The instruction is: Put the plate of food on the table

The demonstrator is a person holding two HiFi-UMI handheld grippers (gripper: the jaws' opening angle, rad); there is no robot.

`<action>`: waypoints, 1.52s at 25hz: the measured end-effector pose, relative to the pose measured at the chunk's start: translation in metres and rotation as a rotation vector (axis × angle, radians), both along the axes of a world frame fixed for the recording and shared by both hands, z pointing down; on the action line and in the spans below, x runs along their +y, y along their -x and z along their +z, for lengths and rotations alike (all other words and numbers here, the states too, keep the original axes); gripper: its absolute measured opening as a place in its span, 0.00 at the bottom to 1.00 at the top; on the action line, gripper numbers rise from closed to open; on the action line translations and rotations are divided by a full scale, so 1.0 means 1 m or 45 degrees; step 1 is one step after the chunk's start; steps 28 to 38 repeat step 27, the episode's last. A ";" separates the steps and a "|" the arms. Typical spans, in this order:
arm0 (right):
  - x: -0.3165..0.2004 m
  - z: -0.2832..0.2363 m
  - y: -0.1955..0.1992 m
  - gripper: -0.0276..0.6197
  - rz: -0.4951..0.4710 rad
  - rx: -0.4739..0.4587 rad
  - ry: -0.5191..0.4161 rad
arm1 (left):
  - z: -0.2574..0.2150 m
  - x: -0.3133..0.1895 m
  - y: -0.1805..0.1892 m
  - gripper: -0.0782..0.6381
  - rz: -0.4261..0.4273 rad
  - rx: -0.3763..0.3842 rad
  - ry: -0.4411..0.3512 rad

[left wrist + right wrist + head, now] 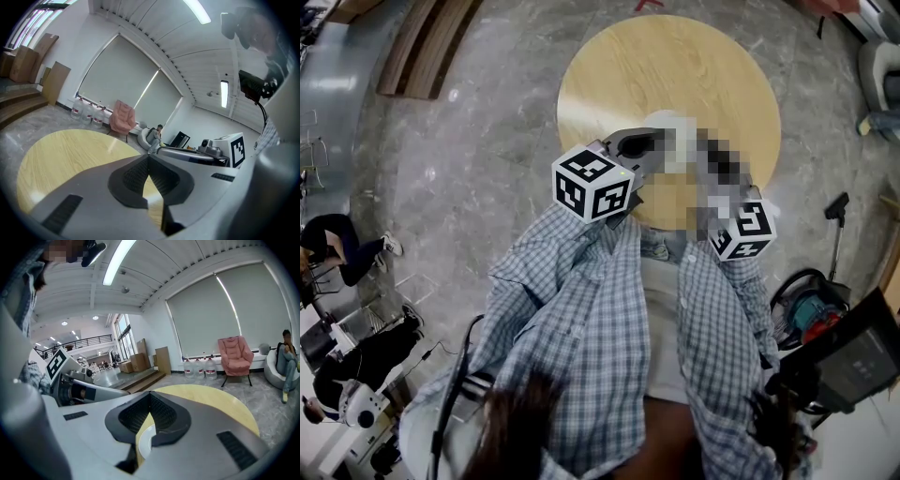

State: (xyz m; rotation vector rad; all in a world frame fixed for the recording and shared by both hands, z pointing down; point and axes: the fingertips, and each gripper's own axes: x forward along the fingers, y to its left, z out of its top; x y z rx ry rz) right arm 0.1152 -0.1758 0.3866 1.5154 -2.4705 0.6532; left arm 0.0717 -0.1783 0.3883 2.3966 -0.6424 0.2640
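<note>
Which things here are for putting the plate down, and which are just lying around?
For the job: round light-wood table; left gripper; right gripper; white curved rim, perhaps the plate.
Lying about: pink armchair; clear water bottles; brown wooden planks.

The round table (pixel 675 66) lies below and ahead of both grippers. The left gripper (pixel 149 157) sits just beside the right gripper (pixel 150 394) over its near edge. A plate (pixel 144 444) shows directly under the right gripper. Beyond the table stand water bottles (pixel 199 366), with an armchair (pixel 234 356) to their right.
</note>
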 end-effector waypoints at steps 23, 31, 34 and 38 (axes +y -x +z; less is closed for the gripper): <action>0.005 0.000 0.013 0.05 -0.051 -0.012 0.014 | -0.002 0.009 0.000 0.12 0.044 0.004 0.044; 0.004 0.001 0.017 0.05 -0.066 -0.004 0.015 | -0.001 0.008 0.003 0.12 0.041 0.004 0.048; 0.004 0.001 0.017 0.05 -0.066 -0.004 0.015 | -0.001 0.008 0.003 0.12 0.041 0.004 0.048; 0.004 0.001 0.017 0.05 -0.066 -0.004 0.015 | -0.001 0.008 0.003 0.12 0.041 0.004 0.048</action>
